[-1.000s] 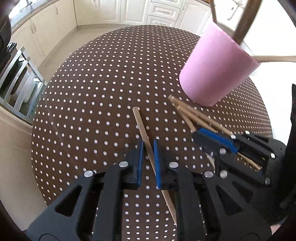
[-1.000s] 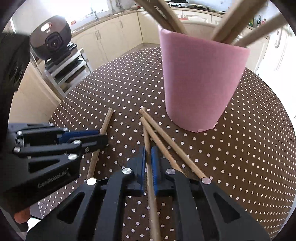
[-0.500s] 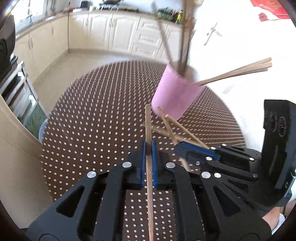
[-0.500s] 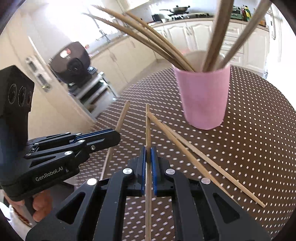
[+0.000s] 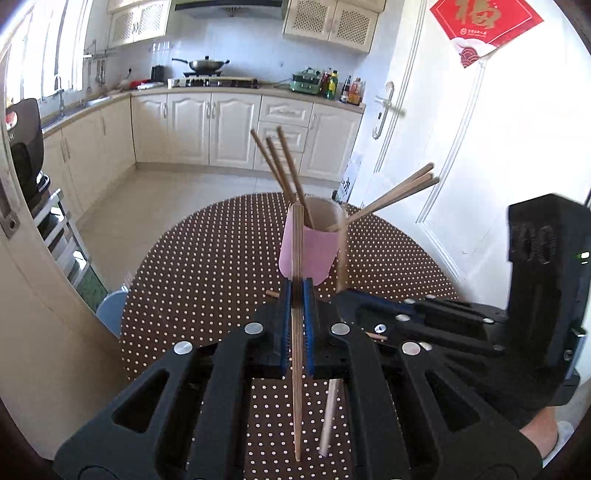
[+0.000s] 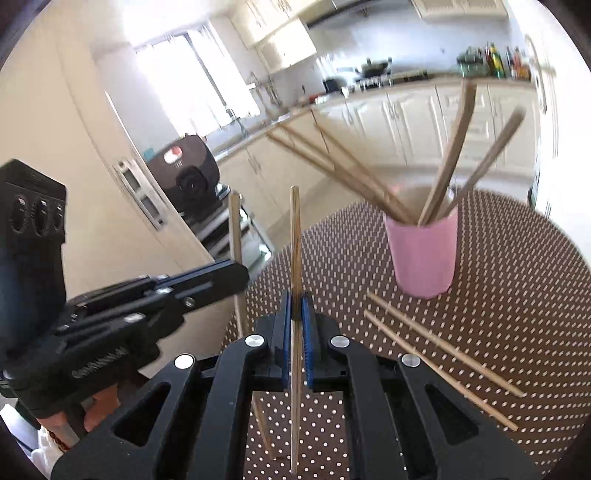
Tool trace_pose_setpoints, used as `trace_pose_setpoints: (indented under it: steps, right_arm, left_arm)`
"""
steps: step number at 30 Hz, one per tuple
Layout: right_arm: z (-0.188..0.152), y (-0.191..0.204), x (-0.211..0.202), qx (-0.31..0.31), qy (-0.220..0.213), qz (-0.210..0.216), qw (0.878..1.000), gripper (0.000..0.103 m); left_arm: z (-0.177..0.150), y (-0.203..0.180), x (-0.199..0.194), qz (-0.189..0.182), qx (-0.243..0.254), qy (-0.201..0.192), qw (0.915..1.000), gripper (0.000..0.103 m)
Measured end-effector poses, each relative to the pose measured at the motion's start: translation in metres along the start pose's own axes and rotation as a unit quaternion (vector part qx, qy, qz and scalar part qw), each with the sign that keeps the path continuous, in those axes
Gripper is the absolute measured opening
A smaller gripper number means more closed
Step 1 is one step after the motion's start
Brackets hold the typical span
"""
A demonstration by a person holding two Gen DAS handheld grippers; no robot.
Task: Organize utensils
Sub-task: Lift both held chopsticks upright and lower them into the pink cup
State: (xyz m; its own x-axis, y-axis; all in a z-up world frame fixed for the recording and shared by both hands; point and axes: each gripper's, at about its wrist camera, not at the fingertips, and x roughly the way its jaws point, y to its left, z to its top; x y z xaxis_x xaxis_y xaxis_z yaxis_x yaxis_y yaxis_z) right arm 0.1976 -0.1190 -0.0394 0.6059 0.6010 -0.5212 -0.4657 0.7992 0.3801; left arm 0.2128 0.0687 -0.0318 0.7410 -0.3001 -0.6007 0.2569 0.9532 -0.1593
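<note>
My left gripper [image 5: 296, 291] is clamped on one wooden chopstick [image 5: 296, 251], my right gripper [image 6: 295, 299] on another [image 6: 294, 236], both lifted off the dotted bench [image 6: 517, 280] near the pink cup [image 6: 424, 254]. They're light, stiff and slick; I'd pinch mid-length. A red door hanging [image 5: 484, 22] reads "福".

1. A round table [image 6: 517, 295] under a brown cloth with white dots
2. A pink cup [image 6: 423, 254] of chopsticks stands toward its far edge
3. Two loose chopsticks [image 6: 443, 354] lie side by side nearer than the cup
</note>
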Motion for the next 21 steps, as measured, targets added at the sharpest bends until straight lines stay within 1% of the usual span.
trace_pose_setpoints:
  steps: [4,9,13,17,21]
  right_arm:
    - [0.018,0.015,-0.018,-0.021,-0.054,-0.020,0.998,0.004]
    - [0.024,0.020,-0.045,-0.044,-0.116,-0.045,0.991,0.004]
    - [0.030,0.020,-0.057,-0.057,-0.160,-0.066,0.983,0.004]
    - [0.036,0.017,-0.062,-0.064,-0.186,-0.078,0.977,0.004]
    - [0.043,0.015,-0.064,-0.073,-0.201,-0.090,0.973,0.004]
  left_arm:
    - [0.007,-0.007,-0.015,-0.005,0.000,-0.021,0.9998,0.007]
    - [0.020,-0.013,-0.026,-0.001,-0.010,-0.055,0.9984,0.007]
    - [0.032,-0.019,-0.030,-0.017,-0.008,-0.069,0.9975,0.007]
    - [0.045,-0.028,-0.032,-0.022,0.001,-0.080,0.9966,0.007]
    - [0.059,-0.032,-0.032,-0.022,0.000,-0.090,0.9957,0.007]
